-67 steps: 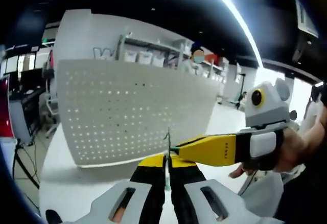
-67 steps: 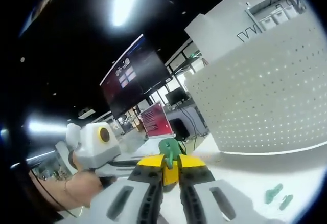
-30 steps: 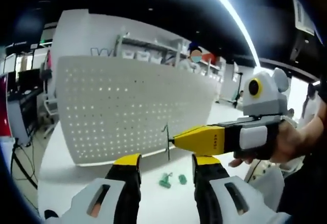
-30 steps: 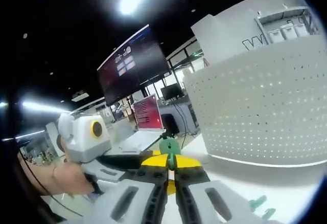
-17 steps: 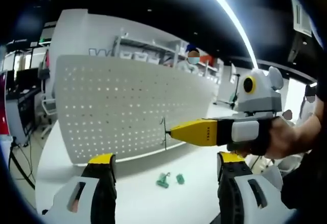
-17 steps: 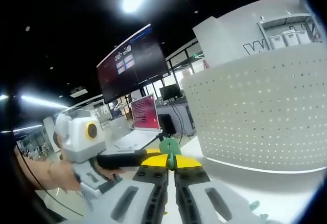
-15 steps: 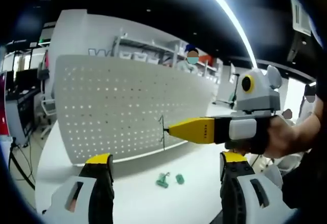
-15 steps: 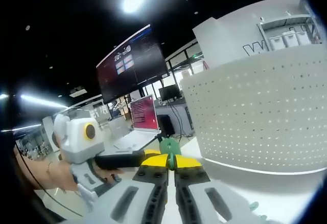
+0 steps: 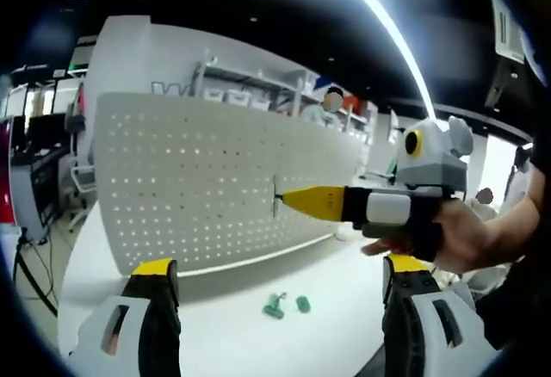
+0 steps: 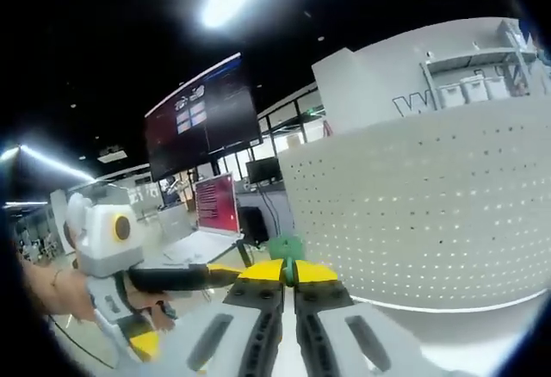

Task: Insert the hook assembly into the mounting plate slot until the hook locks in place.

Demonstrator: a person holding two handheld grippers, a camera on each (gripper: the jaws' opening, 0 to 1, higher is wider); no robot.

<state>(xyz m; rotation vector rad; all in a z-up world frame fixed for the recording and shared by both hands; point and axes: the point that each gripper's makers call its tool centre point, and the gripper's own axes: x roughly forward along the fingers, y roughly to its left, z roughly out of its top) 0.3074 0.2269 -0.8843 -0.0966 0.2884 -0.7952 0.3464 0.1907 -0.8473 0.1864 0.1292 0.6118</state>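
Since 2.2 s ago, left gripper (image 9: 277, 282) let go of thin metal hook w/ green plastic base (image 10: 284, 247); its jaws now stood wide apart. Right gripper (image 10: 287, 274) stayed clamped on hook, carried up near white perforated mounting plate (image 9: 215, 179). Two small green plastic pieces (image 9: 285, 305) lay on white table (image 9: 327, 325).

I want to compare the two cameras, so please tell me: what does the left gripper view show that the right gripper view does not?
Left gripper view: two small green pieces on the white table, a thin wire hook at the right tool's shut tip, and the left tool wide open.

Right gripper view: a green part clamped in its own shut tool, a dark wall screen and a red-lit monitor.

Both: the white perforated plate standing upright.
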